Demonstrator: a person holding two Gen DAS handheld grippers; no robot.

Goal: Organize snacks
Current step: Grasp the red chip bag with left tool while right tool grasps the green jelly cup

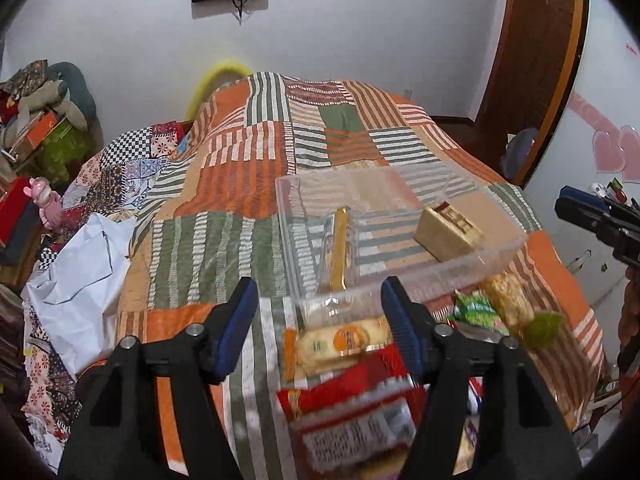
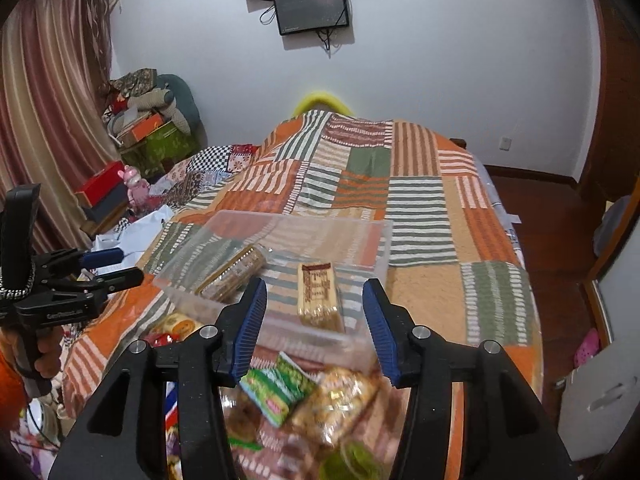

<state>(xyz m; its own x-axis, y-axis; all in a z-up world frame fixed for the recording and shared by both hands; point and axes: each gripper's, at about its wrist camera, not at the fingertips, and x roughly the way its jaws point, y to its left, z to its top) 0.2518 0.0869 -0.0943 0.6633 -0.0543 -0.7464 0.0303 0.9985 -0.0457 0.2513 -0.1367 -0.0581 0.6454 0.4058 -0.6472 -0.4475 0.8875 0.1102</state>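
Note:
A clear plastic bin (image 1: 460, 270) (image 2: 384, 246) sits on the patchwork bedspread. Inside it lie a gold-wrapped biscuit tube (image 1: 339, 248) (image 2: 234, 270) and a beige wafer pack (image 1: 448, 234) (image 2: 320, 296). Loose snacks are heaped in front of the bin: a cracker pack (image 1: 344, 340), a red packet (image 1: 352, 408), a green packet (image 2: 276, 386) and a golden crisp bag (image 2: 340, 398). My left gripper (image 1: 320, 300) hovers open above the heap with nothing between its pads. My right gripper (image 2: 316, 292) is open too, just short of the bin's near wall.
The bedspread (image 1: 224, 184) stretches back to a white wall with a dark screen (image 2: 310, 8). Boxes and cushions (image 2: 148, 120) crowd the left side, with a white bag (image 1: 76, 264) beside the bed. A wooden door (image 1: 532, 60) and floor lie to the right.

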